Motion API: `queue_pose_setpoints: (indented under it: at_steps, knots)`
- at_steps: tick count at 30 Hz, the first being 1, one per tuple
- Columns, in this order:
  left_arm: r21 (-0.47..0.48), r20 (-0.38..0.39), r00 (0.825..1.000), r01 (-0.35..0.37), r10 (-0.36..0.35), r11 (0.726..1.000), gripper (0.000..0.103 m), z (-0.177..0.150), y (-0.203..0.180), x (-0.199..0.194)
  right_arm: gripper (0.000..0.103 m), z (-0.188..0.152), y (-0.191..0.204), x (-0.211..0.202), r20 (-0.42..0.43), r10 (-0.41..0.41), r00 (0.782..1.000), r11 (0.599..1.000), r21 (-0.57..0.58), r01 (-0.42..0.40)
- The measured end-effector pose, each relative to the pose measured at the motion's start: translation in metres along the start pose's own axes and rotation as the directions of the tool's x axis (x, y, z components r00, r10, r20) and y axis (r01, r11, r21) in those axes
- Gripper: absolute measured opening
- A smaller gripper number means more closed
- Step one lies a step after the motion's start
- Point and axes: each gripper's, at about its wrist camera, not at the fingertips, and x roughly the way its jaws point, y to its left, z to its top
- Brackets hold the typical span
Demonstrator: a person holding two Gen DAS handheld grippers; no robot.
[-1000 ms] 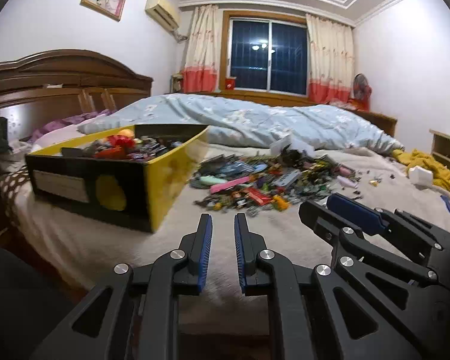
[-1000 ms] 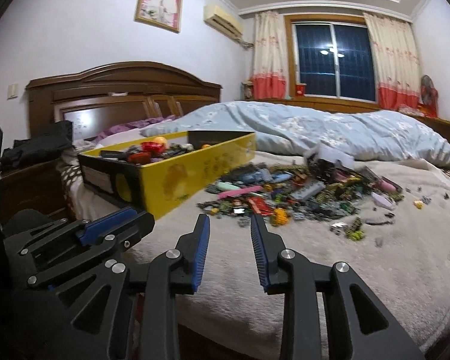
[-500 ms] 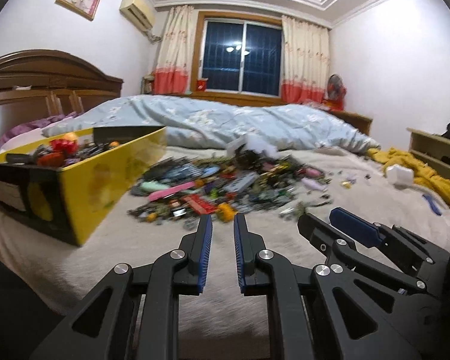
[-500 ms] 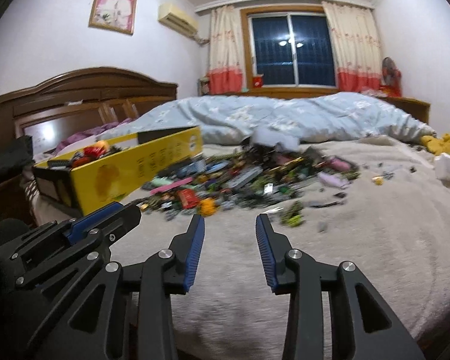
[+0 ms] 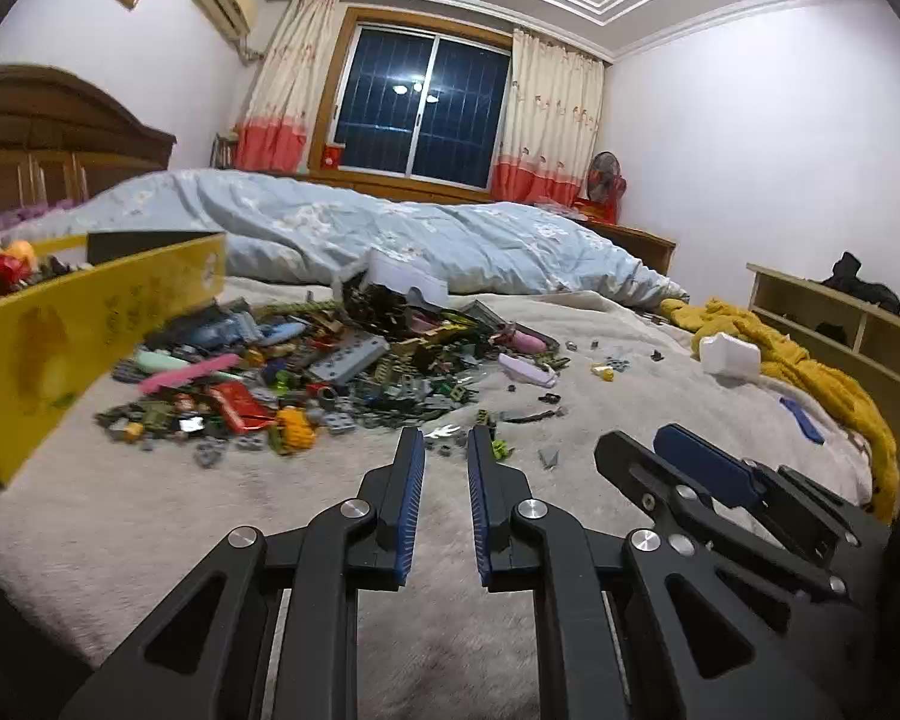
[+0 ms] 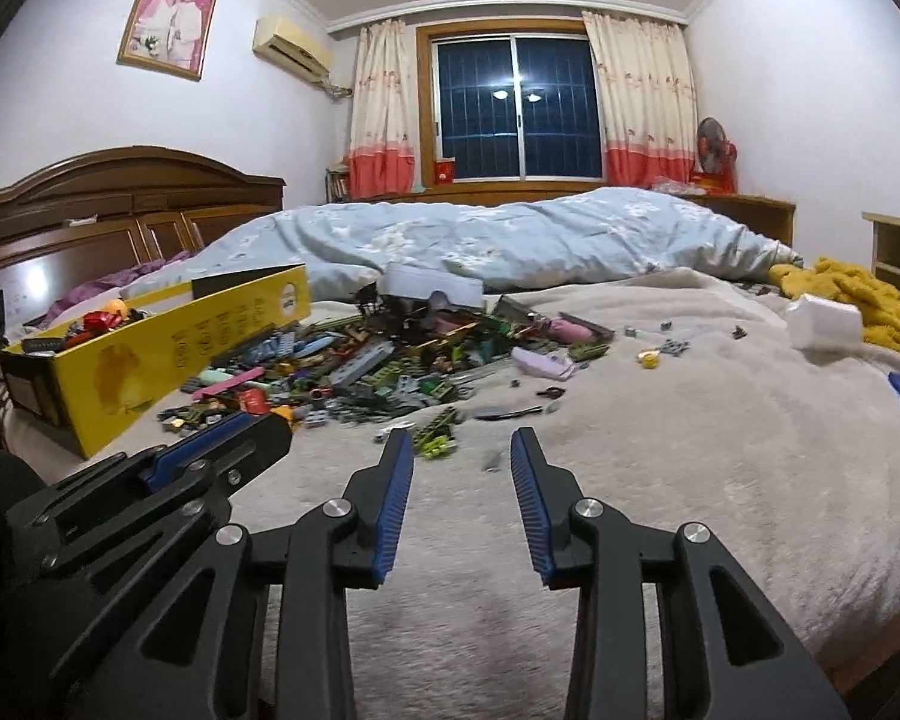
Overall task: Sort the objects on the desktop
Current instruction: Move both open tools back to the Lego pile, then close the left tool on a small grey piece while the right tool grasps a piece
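Two grippers hang over the bed, holding nothing. The left gripper (image 5: 445, 441) has a small gap; the right gripper (image 6: 462, 444) gapes wider. Ahead lies the toy pile (image 6: 384, 360). Left of the fingers, the yellow box (image 6: 150, 354) holds toys (image 6: 99, 319).

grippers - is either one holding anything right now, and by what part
Nothing is held. The left gripper and right gripper both hang open and empty above the blanket, short of the toy brick pile.

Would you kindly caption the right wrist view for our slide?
Open right tongs hover over the bed's blanket, facing a pile of small toy parts beside a yellow box.
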Motion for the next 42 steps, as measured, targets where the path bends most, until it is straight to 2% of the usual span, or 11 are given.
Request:
queue_pose_setpoints:
  at_steps: [5, 8, 12, 16, 21, 24, 28, 32, 35, 38, 42]
  knots:
    - [-0.033, -0.068, 0.996, 0.057, -0.059, 0.998, 0.014, 0.002, 0.004, 0.022, 0.035, -0.006, -0.006, 0.009, -0.031, 0.013, 0.999, 0.999, -0.029, -0.014]
    - [0.000, -0.148, 0.987, 0.064, -0.063, 0.998, 0.024, 0.001, 0.006, 0.040, 0.035, -0.007, -0.012, 0.023, -0.079, 0.024, 0.997, 0.999, -0.041, -0.027]
    - [0.113, -0.149, 0.989, 0.039, -0.022, 0.993, 0.027, -0.001, -0.005, 0.050, 0.035, -0.003, -0.019, 0.037, -0.117, 0.040, 0.992, 0.998, -0.043, -0.045]
    - [0.291, -0.173, 0.984, 0.004, 0.049, 0.957, 0.028, -0.002, -0.016, 0.067, 0.035, 0.002, -0.022, 0.052, -0.146, 0.028, 0.989, 0.997, -0.071, -0.039]
    - [0.403, -0.222, 0.975, 0.069, 0.024, 0.912, 0.028, 0.002, -0.017, 0.073, 0.035, -0.001, -0.025, 0.073, -0.232, 0.065, 0.971, 0.991, -0.095, -0.090]
    - [0.373, -0.241, 0.970, 0.100, -0.007, 0.922, 0.028, 0.008, -0.011, 0.077, 0.035, -0.007, -0.026, 0.085, -0.280, 0.048, 0.959, 0.993, -0.092, -0.077]
    - [0.295, -0.236, 0.971, 0.099, -0.028, 0.950, 0.028, 0.014, -0.001, 0.077, 0.035, -0.010, -0.024, 0.085, -0.269, 0.014, 0.963, 0.996, -0.085, -0.038]
    - [0.316, -0.287, 0.957, 0.133, -0.039, 0.939, 0.027, 0.008, -0.008, 0.084, 0.030, -0.014, -0.018, 0.085, -0.239, -0.014, 0.971, 0.994, -0.109, -0.012]
    - [0.365, -0.319, 0.948, 0.132, -0.010, 0.922, 0.026, 0.001, -0.014, 0.094, 0.021, -0.016, -0.015, 0.085, -0.219, -0.038, 0.975, 0.990, -0.142, 0.007]
    - [0.280, -0.337, 0.941, 0.145, -0.044, 0.949, 0.025, 0.004, -0.005, 0.101, 0.019, -0.016, -0.014, 0.085, -0.213, -0.043, 0.976, 0.991, -0.133, 0.015]
    - [0.196, -0.335, 0.942, 0.105, -0.034, 0.975, 0.008, 0.007, 0.007, 0.105, 0.008, -0.015, -0.012, 0.083, -0.202, -0.040, 0.979, 0.995, -0.099, 0.021]
